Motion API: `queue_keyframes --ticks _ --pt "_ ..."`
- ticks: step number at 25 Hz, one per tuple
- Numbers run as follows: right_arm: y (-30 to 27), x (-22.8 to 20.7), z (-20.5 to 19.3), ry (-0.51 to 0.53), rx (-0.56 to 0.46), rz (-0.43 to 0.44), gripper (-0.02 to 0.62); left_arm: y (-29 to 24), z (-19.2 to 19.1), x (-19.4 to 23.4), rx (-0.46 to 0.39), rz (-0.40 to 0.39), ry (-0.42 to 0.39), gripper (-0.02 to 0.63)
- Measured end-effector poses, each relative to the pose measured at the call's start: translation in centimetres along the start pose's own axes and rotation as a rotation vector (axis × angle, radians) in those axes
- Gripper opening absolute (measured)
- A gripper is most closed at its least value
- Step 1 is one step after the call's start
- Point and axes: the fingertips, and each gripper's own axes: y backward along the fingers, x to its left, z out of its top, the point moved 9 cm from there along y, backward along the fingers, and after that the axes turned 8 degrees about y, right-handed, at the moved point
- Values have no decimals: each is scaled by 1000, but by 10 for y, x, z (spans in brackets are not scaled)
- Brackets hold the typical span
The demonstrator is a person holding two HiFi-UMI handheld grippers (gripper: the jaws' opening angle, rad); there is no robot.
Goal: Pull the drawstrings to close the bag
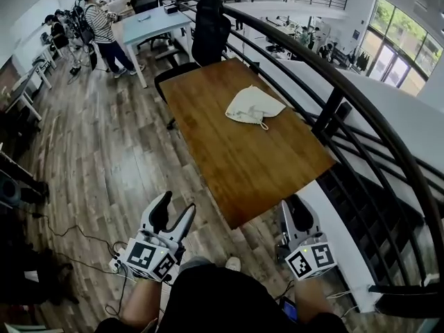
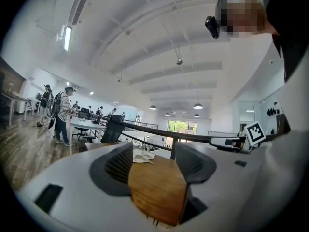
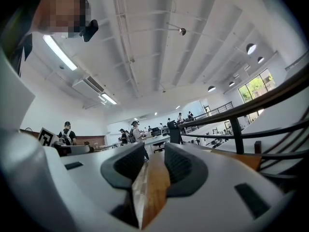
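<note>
A cream drawstring bag (image 1: 253,106) lies flat on the far half of the wooden table (image 1: 236,165), its cord loop trailing toward me. Both grippers hang short of the table's near end, well away from the bag. My left gripper (image 1: 177,205) is over the floor at the near left corner, jaws wide open and empty. In the left gripper view the gripper (image 2: 153,161) frames the table (image 2: 157,190) and the distant bag (image 2: 142,156). My right gripper (image 1: 294,207) is by the near right corner. Its jaws (image 3: 154,166) stand slightly apart with nothing between them, only the table edge (image 3: 152,192) beyond.
A black curved railing (image 1: 333,82) runs along the table's right side, with a drop beyond it. A black office chair (image 1: 208,30) stands at the far end. People (image 1: 100,26) and pale desks (image 1: 149,23) are at the back left. Cables (image 1: 76,234) lie on the wooden floor.
</note>
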Motion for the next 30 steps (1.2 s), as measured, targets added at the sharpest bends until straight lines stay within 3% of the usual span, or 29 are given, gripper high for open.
queue_keyframes --ticks 5,12,20,30 --pt "-17 -19 -11 3 20 -11 119 -32 -13 5 33 -9 -19 265" --pt "-61 -42 -22 25 53 -77 109 -97 -30 44 72 -69 -5 264" --pt "-127 -62 -10 34 79 -139 96 -171 -9 87 85 -121 9 262" --pt "-210 -57 -28 13 161 -125 86 -218 -13 147 171 -133 10 256"
